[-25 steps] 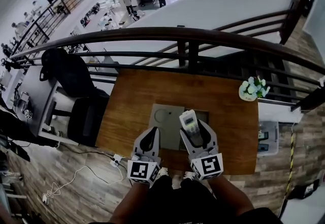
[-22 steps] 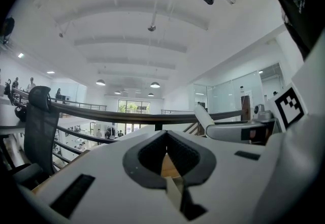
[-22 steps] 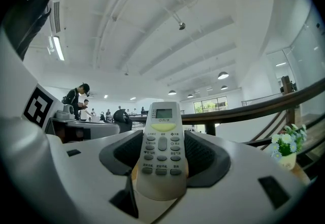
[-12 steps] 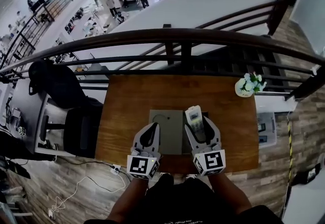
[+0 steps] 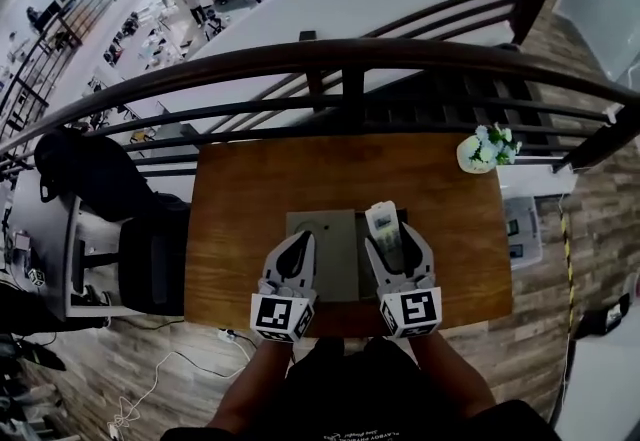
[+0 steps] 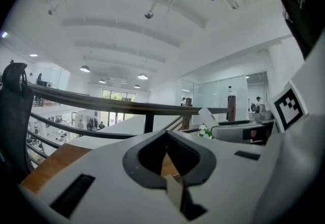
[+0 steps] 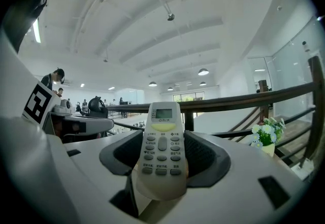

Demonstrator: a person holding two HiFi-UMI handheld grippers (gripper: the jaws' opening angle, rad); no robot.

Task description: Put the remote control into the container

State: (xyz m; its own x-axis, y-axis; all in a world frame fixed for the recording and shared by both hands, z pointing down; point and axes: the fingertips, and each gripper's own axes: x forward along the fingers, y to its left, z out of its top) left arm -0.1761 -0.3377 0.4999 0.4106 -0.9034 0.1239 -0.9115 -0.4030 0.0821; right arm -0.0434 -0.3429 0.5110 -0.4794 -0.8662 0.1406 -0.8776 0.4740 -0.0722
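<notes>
Edging slightly right over the past second, the right tool (image 5: 393, 247) stays clamped on the white air-conditioner remote control (image 5: 383, 226), buttons up, display end pointing away from the person. It appears to hang over the right part of the grey container (image 5: 335, 254), not yet set inside. The left tool (image 5: 298, 247), jaws together with nothing between them, hovers over the container's near-left corner. The container sits at the near middle of the wooden worktop (image 5: 250, 199). A small pot of white flowers (image 5: 483, 149) stands at the far-right corner, beside the dark railing (image 5: 340, 57). The carry looks nearly finished; lowering and release remain.
</notes>
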